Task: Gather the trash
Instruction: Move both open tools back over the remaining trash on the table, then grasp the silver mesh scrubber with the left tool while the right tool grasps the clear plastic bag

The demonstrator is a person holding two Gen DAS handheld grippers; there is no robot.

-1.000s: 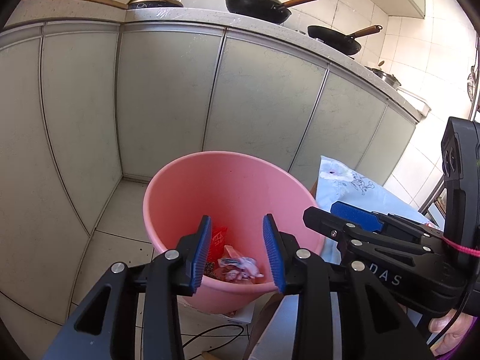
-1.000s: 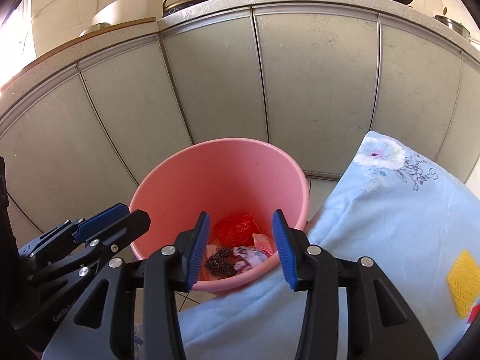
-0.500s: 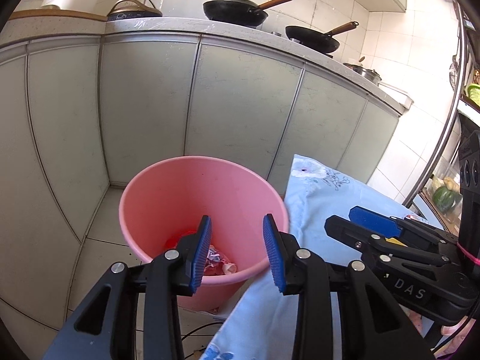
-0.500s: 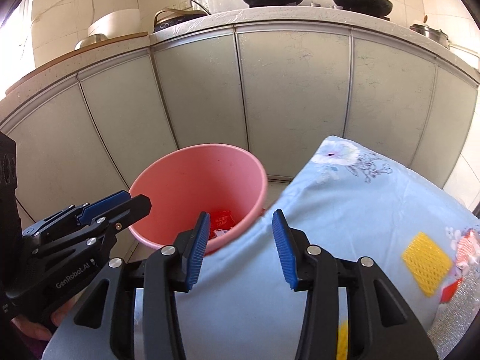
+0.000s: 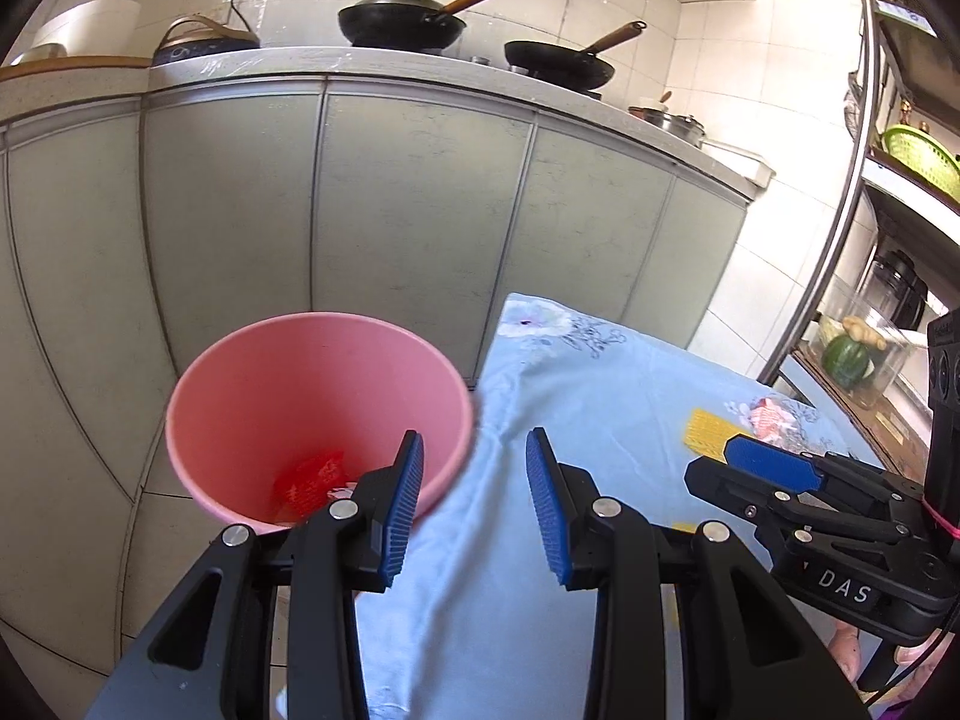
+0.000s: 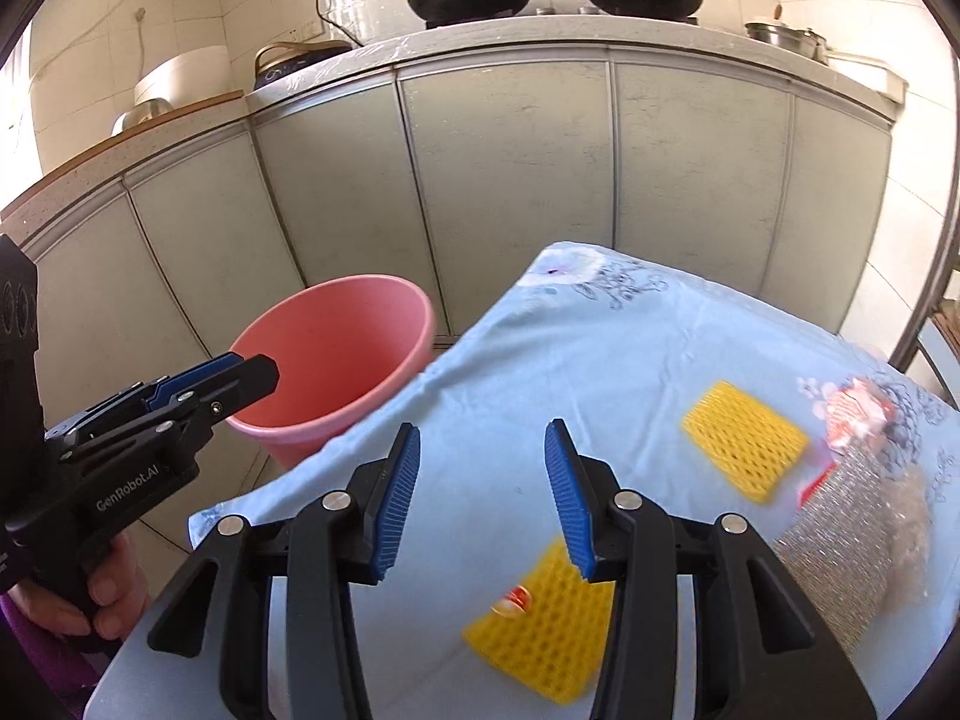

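Above the blue tablecloth, both hand-held grippers, left and right, level, jaws apart, empty.

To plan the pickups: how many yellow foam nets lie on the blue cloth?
2: one yellow foam net farther right beside a red-white wrapper, one near the right gripper's fingers. Others may be hidden.

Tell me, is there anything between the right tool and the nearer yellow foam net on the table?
Nothing visible. The right tool is open and empty, and the nearer yellow foam net lies flat on the blue cloth just below its tips. Only a small orange-red scrap sits on the net's near-left part.
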